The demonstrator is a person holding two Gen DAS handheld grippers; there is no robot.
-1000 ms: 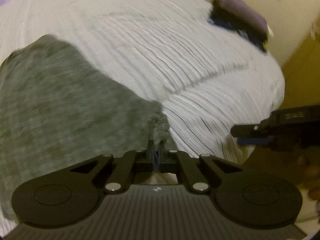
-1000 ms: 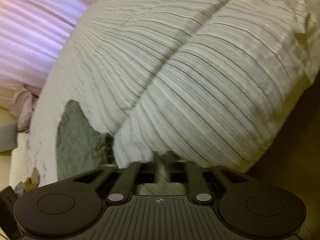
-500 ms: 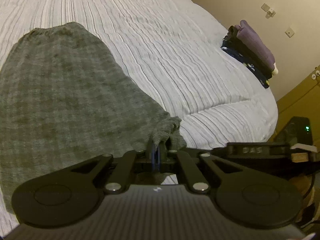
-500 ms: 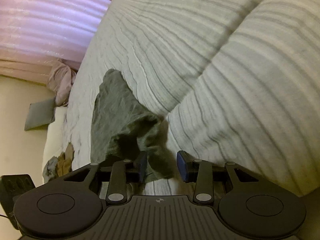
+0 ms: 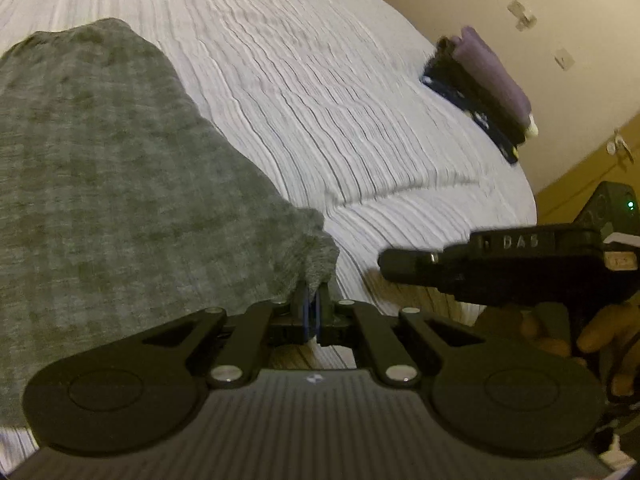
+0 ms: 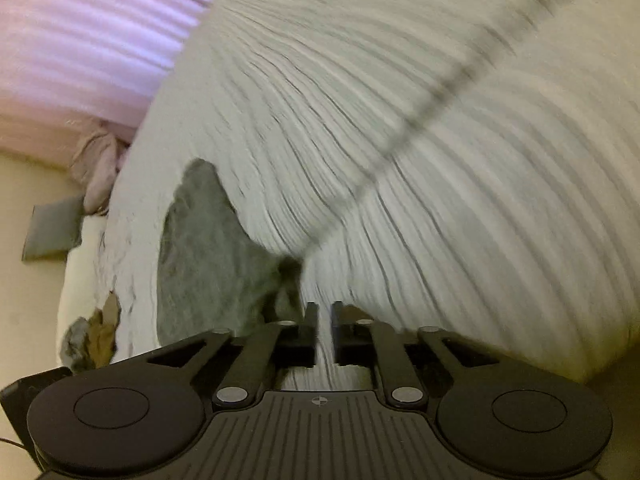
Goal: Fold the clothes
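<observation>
My left tool (image 5: 311, 312) pinches the near corner of the grey garment (image 5: 120, 184); the right tool (image 6: 324, 320) has nothing in it.

The garment lies on the bed (image 5: 320, 92), its long axis running from my left tool toward ten o'clock. From my right tool, jaws opening on bare bedding, its loose corner sits just beside at eleven o'clock, though blur makes this uncertain.
</observation>
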